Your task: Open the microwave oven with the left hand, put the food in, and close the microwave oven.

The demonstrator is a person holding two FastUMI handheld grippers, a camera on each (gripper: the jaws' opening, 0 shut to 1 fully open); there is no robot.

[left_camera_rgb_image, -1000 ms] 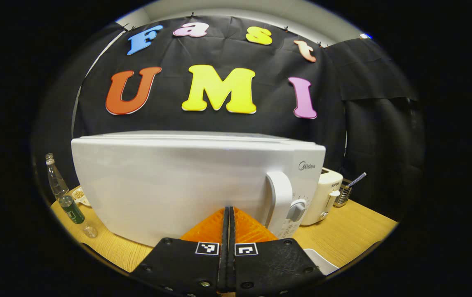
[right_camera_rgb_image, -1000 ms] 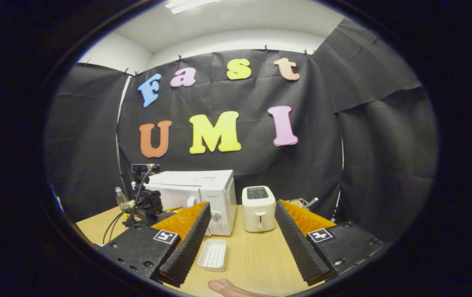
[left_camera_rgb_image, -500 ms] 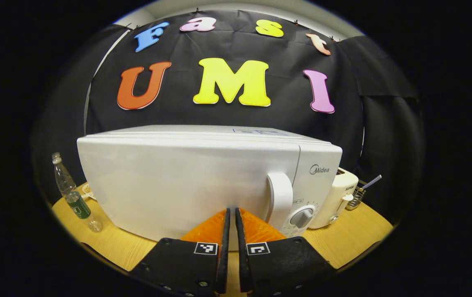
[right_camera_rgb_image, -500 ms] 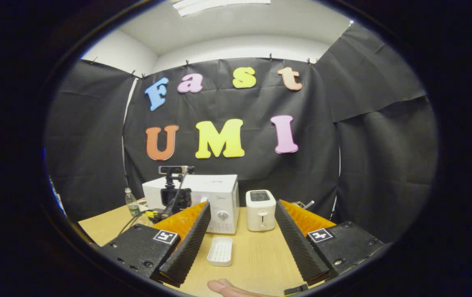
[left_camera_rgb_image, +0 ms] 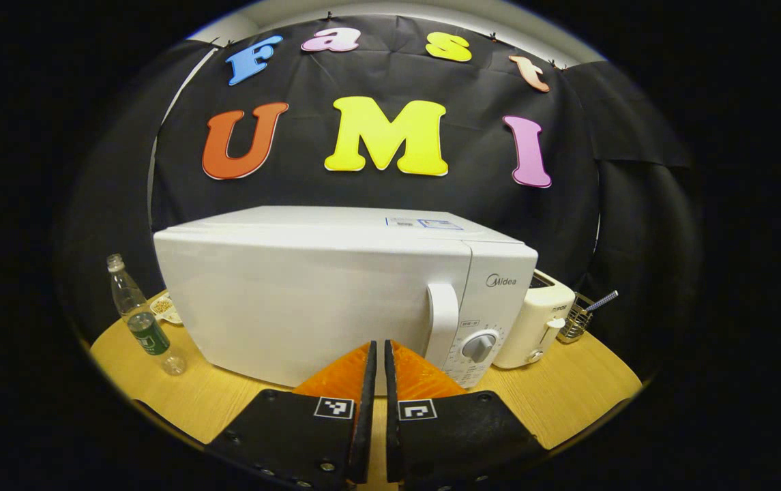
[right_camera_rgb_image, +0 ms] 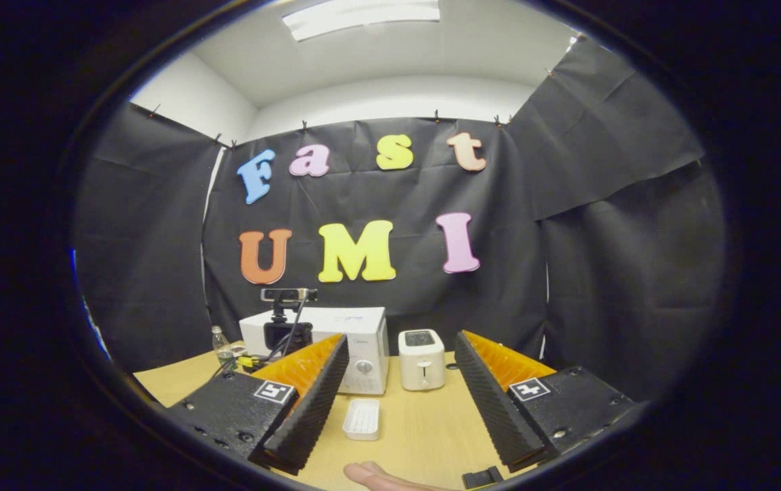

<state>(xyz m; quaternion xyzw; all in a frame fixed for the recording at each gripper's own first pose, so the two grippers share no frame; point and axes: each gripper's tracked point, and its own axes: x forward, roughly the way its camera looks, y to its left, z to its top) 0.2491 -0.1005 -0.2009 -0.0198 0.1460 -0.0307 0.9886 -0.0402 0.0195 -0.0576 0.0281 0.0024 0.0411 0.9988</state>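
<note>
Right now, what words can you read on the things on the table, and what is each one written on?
"Midea": on the front of the microwave, above the dial.
Sticker on the microwave's top: too small to read.
Small print just above the dial: too small to read.
Writing on the toaster: blurred, can't read it.
Green label on the bottle: too small to read.
</note>
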